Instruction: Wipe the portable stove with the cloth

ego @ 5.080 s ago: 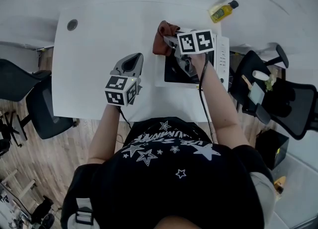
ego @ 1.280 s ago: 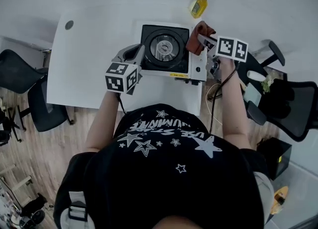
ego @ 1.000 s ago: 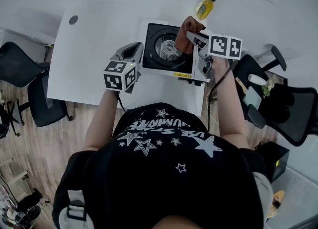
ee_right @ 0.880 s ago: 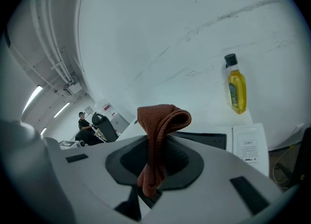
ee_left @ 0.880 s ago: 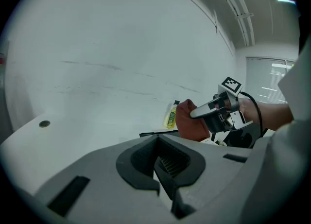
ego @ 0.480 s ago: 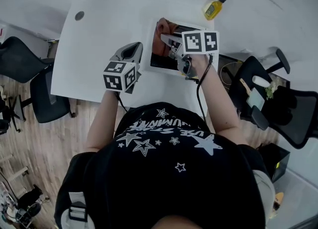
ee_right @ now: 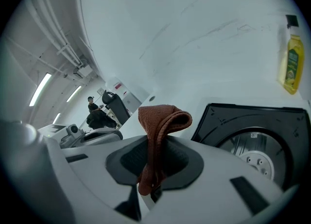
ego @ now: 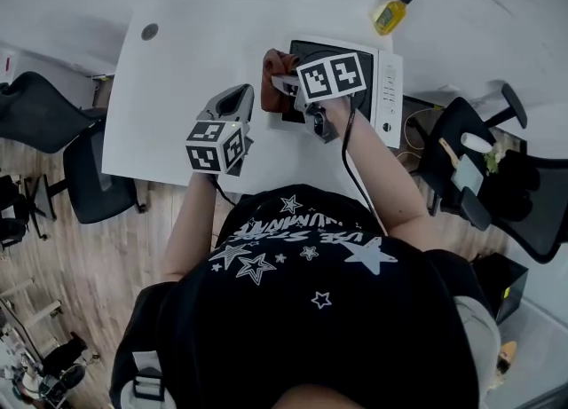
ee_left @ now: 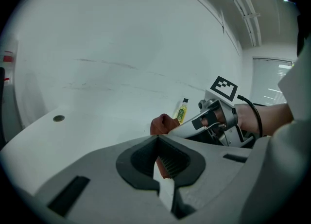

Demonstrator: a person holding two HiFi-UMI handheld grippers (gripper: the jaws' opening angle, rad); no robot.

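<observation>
Cloth [ego: 276, 73] is seen clamped by a narrow fold in the right gripper [ego: 287, 88], at the left edge of the stove [ego: 383, 88]. Under a hard drag the fold could be pulled free, or the unsteadied stove shoved across the table [ego: 169, 79]. The left gripper [ego: 233, 107] is held nearby, jaws together on nothing.
</observation>
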